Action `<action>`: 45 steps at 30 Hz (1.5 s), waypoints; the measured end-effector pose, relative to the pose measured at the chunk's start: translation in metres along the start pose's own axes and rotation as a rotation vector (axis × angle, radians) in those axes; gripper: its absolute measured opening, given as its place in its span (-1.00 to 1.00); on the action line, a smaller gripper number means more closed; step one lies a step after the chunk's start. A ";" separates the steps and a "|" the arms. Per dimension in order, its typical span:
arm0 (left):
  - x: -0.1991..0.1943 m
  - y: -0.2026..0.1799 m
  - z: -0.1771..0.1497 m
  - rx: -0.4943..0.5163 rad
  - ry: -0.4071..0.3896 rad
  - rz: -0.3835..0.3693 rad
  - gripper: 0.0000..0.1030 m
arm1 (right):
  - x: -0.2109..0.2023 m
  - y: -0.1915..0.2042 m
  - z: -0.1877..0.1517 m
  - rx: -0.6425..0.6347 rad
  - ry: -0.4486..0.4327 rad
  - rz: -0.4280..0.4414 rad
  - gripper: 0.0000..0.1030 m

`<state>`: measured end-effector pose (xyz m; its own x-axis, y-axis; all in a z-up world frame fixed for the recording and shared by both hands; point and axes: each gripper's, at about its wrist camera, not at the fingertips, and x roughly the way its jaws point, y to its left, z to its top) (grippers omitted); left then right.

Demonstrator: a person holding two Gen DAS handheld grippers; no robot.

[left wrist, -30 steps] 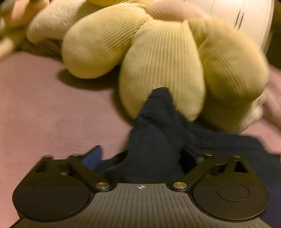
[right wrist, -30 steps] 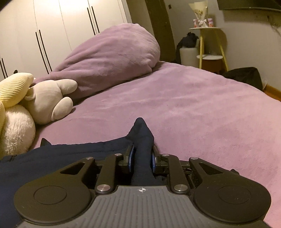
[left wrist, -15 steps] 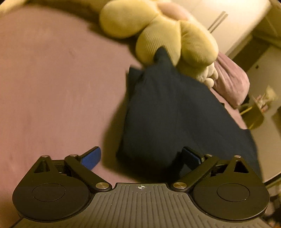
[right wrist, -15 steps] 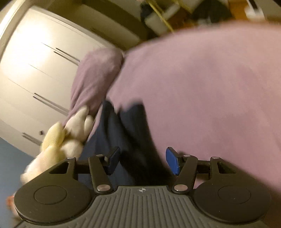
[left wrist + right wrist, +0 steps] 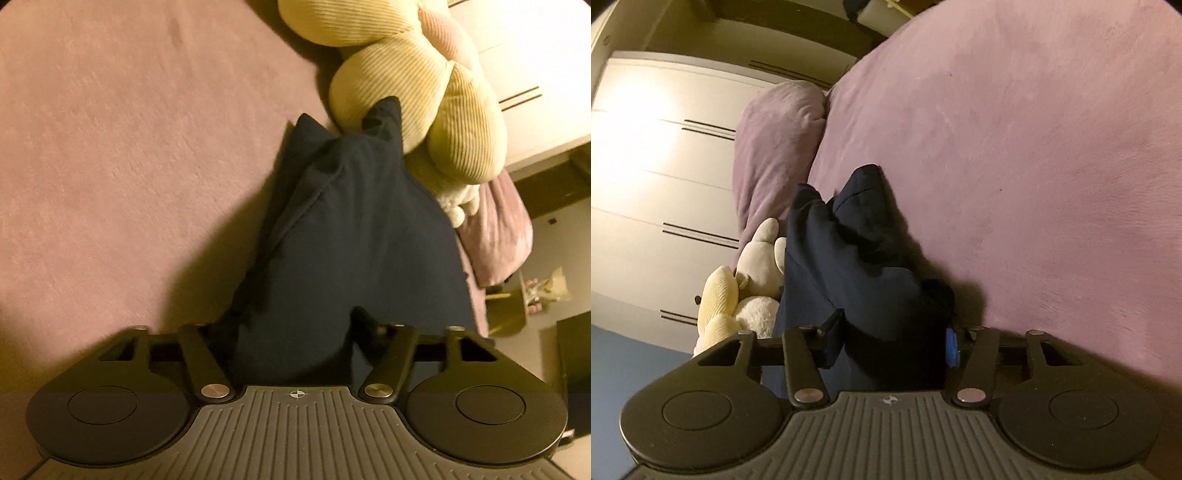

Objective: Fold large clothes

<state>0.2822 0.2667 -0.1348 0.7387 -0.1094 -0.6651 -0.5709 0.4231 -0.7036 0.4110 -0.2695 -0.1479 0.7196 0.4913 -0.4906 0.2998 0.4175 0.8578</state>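
A dark navy garment [image 5: 351, 229] lies folded lengthwise on the purple bed cover [image 5: 110, 147]. Its far corners touch the yellow plush. My left gripper [image 5: 291, 332] stands over the near end of the cloth with its jaws wide apart; the cloth bulges between them and hides the pads. In the right wrist view the same garment [image 5: 857, 266] runs away from my right gripper [image 5: 892, 343], whose jaws are also apart around the cloth, with one blue pad [image 5: 951, 349] showing on the right.
A yellow corduroy flower plush [image 5: 424, 85] and white soft toys [image 5: 757, 258] lie at the head of the bed beside a purple pillow [image 5: 775, 147]. White wardrobe doors [image 5: 646, 166] stand behind. The bed cover [image 5: 1034, 166] spreads right of the garment.
Both grippers opened and let go of the garment's corners a second ago. They then pulled back along the cloth and now straddle its near end, with both views tilted downward.
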 end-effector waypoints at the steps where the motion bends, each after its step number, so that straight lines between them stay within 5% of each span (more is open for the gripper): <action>1: -0.005 -0.002 0.000 0.003 -0.005 -0.011 -0.07 | 0.002 0.000 0.000 0.006 0.001 -0.002 -0.17; 9: -0.076 -0.031 -0.014 0.141 -0.030 -0.101 -0.24 | -0.034 0.030 -0.005 -0.139 -0.009 -0.016 -0.56; 14: -0.134 -0.012 -0.050 0.179 -0.015 -0.134 -0.24 | -0.084 0.023 -0.007 -0.158 -0.001 0.026 -0.63; 20: -0.192 0.051 -0.103 0.165 0.059 -0.022 -0.03 | -0.168 -0.013 -0.035 -0.212 0.099 -0.012 -0.61; 23: -0.215 0.074 -0.111 0.092 -0.024 0.086 0.02 | -0.202 -0.028 -0.050 -0.298 0.148 -0.066 -0.35; 26: -0.233 0.063 -0.111 0.103 -0.135 0.103 0.31 | -0.227 -0.023 -0.050 -0.380 0.082 -0.152 -0.17; 28: -0.229 0.034 -0.116 0.235 -0.164 0.122 0.51 | -0.241 -0.001 -0.053 -0.514 -0.029 -0.197 -0.11; 31: -0.197 -0.024 -0.128 0.440 -0.180 0.139 0.65 | -0.227 0.036 -0.067 -0.719 -0.083 -0.171 -0.16; 37: -0.110 -0.104 -0.157 0.697 -0.220 0.160 0.82 | -0.122 0.095 -0.123 -1.086 -0.067 -0.101 -0.72; 41: -0.050 -0.122 -0.163 0.796 -0.241 0.258 0.83 | -0.047 0.120 -0.150 -1.216 -0.006 -0.178 -0.80; 45: -0.018 -0.109 -0.159 0.842 -0.301 0.357 0.89 | -0.002 0.128 -0.177 -1.262 0.063 -0.132 -0.80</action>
<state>0.2737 0.0797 -0.0858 0.6995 0.3365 -0.6305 -0.4217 0.9066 0.0159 0.3367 -0.0815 -0.0645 0.6884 0.4114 -0.5974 -0.4611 0.8840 0.0775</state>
